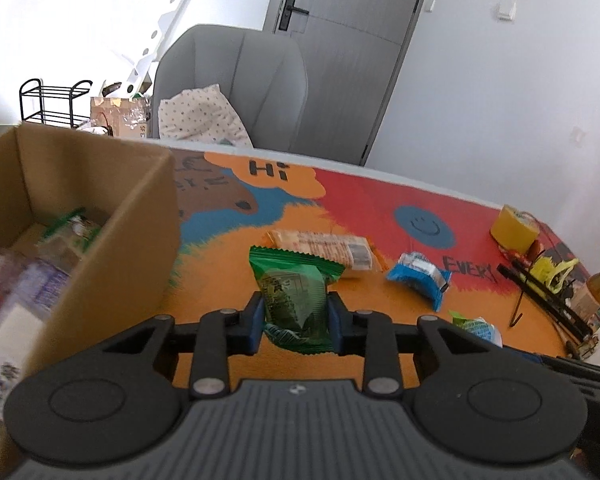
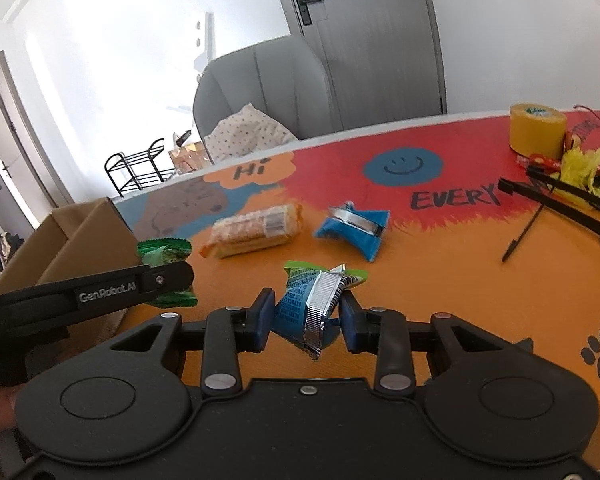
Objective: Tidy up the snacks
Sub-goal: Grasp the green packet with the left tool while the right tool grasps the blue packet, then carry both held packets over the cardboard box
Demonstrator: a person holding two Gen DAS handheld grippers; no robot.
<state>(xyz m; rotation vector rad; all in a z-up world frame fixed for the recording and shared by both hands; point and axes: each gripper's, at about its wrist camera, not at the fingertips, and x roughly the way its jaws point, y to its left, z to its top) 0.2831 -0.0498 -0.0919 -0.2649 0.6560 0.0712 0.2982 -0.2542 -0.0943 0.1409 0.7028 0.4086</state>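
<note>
The green snack packet (image 1: 294, 300) has a darker printed panel. A second packet (image 2: 314, 312) is blue with a green end and a silver crimped seam. The blue pouch (image 1: 418, 278) shows a silver strip. The long biscuit pack (image 1: 324, 251) looks pale orange, perhaps through clear film. The table mat (image 2: 440, 280) is orange, red and blue with black lettering and paw prints. The cardboard box (image 1: 112, 248) is plain brown; the tape roll (image 2: 537, 132) yellow.
</note>
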